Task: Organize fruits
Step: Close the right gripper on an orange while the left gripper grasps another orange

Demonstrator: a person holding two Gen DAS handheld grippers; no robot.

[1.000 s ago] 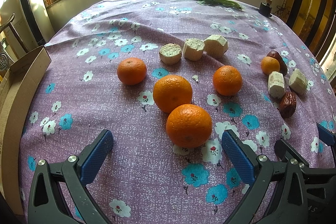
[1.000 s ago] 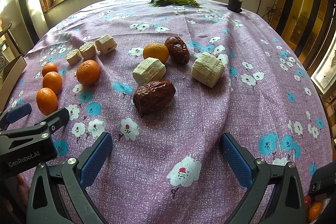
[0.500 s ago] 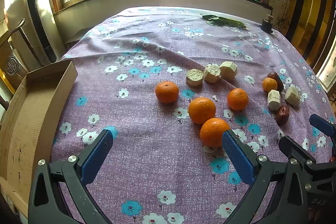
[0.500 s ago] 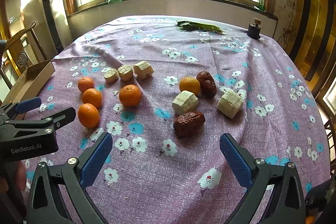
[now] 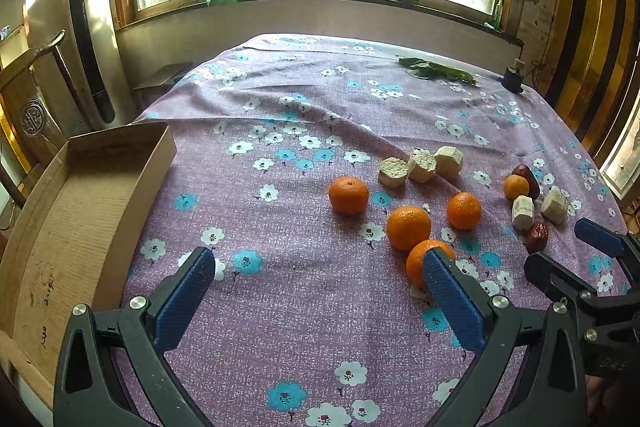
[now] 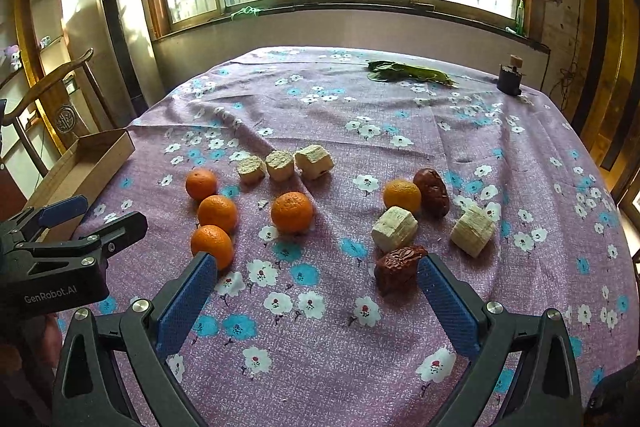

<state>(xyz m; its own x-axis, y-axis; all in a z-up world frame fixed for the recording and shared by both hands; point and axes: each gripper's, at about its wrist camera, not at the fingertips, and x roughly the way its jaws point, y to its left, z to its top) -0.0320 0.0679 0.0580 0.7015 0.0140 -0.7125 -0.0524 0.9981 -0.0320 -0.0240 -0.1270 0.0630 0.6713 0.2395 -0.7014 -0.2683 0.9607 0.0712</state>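
Observation:
Several oranges lie on the flowered purple cloth: one [image 5: 348, 194] at the left, one [image 5: 408, 227] in the middle, one [image 5: 424, 261] partly behind my left gripper's right finger. A row of pale cut pieces [image 5: 421, 166] lies behind them. Further right are a small orange [image 6: 402, 195], two dark dates [image 6: 432, 191] [image 6: 398, 267] and two pale pieces [image 6: 394, 229] [image 6: 472, 230]. My left gripper [image 5: 318, 293] is open and empty above the cloth. My right gripper [image 6: 318, 291] is open and empty, near the front date.
An open cardboard box [image 5: 80, 227] sits at the table's left edge. Green leaves [image 6: 408, 73] and a small dark holder [image 6: 509, 79] lie at the far side by the window wall. A wooden chair [image 6: 52, 99] stands to the left.
Both grippers have pulled back and risen, so the fruits look smaller and farther. The cardboard box has come into fuller view. Both jaws stay open; nothing was grasped.

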